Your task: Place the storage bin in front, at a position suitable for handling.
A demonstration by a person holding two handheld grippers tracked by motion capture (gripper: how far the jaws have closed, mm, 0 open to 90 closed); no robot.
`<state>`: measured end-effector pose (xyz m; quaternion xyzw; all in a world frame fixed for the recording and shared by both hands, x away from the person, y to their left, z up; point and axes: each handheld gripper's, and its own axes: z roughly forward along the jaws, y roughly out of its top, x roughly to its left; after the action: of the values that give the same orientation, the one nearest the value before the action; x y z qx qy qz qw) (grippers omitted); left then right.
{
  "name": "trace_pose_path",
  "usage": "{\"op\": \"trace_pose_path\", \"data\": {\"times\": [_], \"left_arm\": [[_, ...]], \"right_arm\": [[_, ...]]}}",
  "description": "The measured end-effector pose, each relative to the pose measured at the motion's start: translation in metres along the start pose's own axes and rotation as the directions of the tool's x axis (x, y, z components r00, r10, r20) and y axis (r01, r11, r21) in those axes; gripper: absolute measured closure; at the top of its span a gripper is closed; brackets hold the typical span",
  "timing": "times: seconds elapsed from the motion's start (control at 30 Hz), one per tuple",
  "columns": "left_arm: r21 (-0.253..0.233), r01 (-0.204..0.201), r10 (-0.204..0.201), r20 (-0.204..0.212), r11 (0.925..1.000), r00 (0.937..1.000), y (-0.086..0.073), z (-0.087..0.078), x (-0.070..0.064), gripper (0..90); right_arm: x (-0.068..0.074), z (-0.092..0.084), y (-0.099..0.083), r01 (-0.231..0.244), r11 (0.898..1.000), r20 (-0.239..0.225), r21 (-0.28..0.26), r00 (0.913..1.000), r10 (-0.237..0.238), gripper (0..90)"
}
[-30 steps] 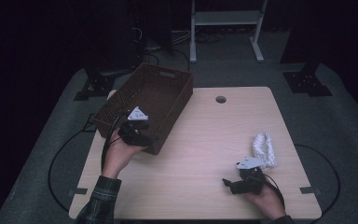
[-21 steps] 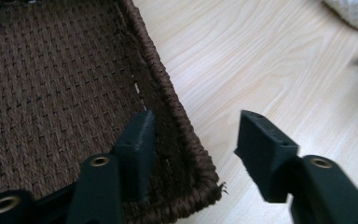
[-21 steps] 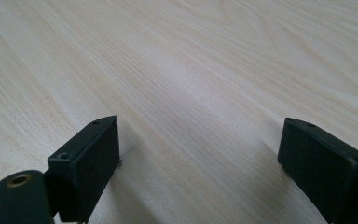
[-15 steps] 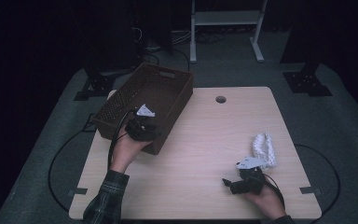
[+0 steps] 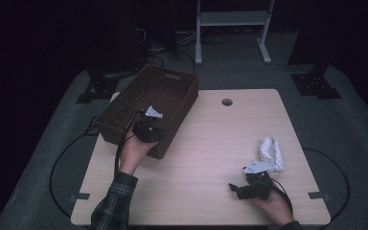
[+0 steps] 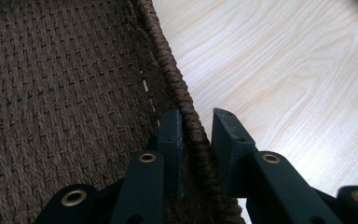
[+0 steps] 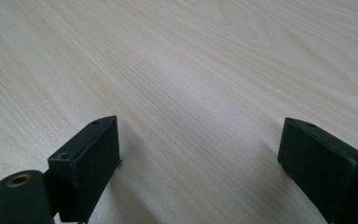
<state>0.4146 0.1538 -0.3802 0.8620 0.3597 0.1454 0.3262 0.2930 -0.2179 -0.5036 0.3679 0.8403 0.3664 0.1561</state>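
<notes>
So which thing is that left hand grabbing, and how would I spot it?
Start at the pale wooden table and look to its far left corner. There sits a dark brown woven basket, its braided rim between the left gripper jaws. Its only neighbour is a small white bundle near the right gripper.

Hidden and cut-off parts at the table

In the high view the left gripper covers part of the brown woven basket's near rim, so its jaws cannot be made out there; the left gripper view cuts off the basket at its left and top edges, and whether the jaws press the rim between them is hard to tell. The white cloth near the table's right edge is too small to identify, its near end behind the right gripper. The person's forearms leave the frame's bottom edge.
</notes>
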Motion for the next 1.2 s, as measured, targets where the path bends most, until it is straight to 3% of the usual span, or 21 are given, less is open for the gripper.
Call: {"op": "trace_pose_path", "data": {"times": [0.73,1.2], "left_arm": [[-0.015,0.023,-0.023,0.026,0.9996,0.9994,-0.036,-0.031,0.015,79.7],[-0.020,0.007,-0.005,0.084,0.9998,0.9965,-0.057,-0.048,0.002,80.1]], "right_arm": [[0.000,0.000,0.000,0.002,1.000,0.001,-0.001,1.0000,-0.002,11.7],[0.000,0.000,0.000,0.000,1.000,0.001,0.001,1.0000,0.000,11.7]]}}
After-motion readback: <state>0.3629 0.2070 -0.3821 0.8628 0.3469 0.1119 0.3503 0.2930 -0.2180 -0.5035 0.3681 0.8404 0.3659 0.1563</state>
